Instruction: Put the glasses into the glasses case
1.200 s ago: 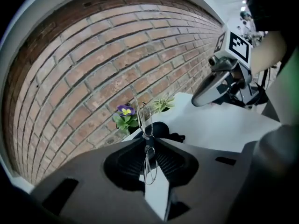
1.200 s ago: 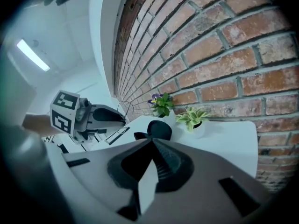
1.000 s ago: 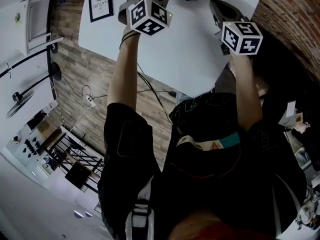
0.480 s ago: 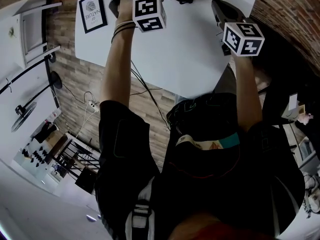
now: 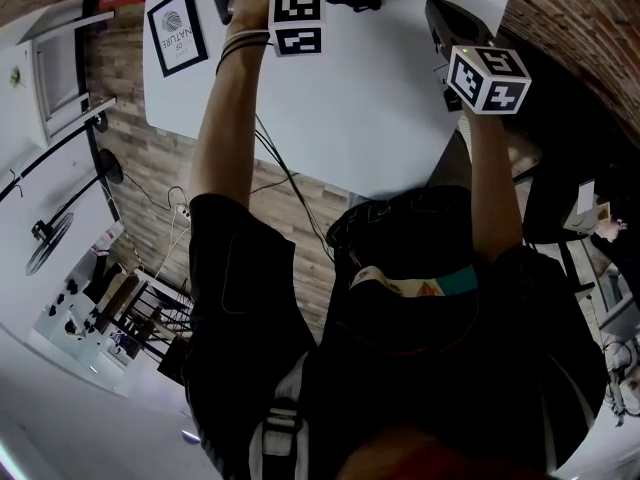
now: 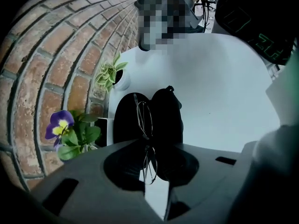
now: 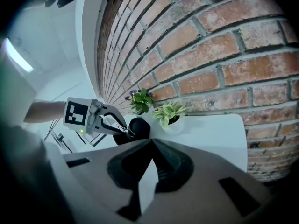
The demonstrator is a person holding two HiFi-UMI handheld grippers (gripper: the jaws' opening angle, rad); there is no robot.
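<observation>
Plainly, one pair of glasses (image 6: 142,118), thin wire rims seen edge-on, is pinched in the left gripper (image 6: 145,146), right over one open black glasses case (image 6: 168,115) beyond its tips. Two potted plants (image 6: 70,134) stand further left. The right gripper (image 7: 150,141) is closed on nothing.

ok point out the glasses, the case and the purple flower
glasses (image 6: 146,141): left gripper view, on the bridge
case (image 6: 167,118): left gripper view, on its right half
flower (image 6: 55,120): left gripper view, on a purple petal
</observation>
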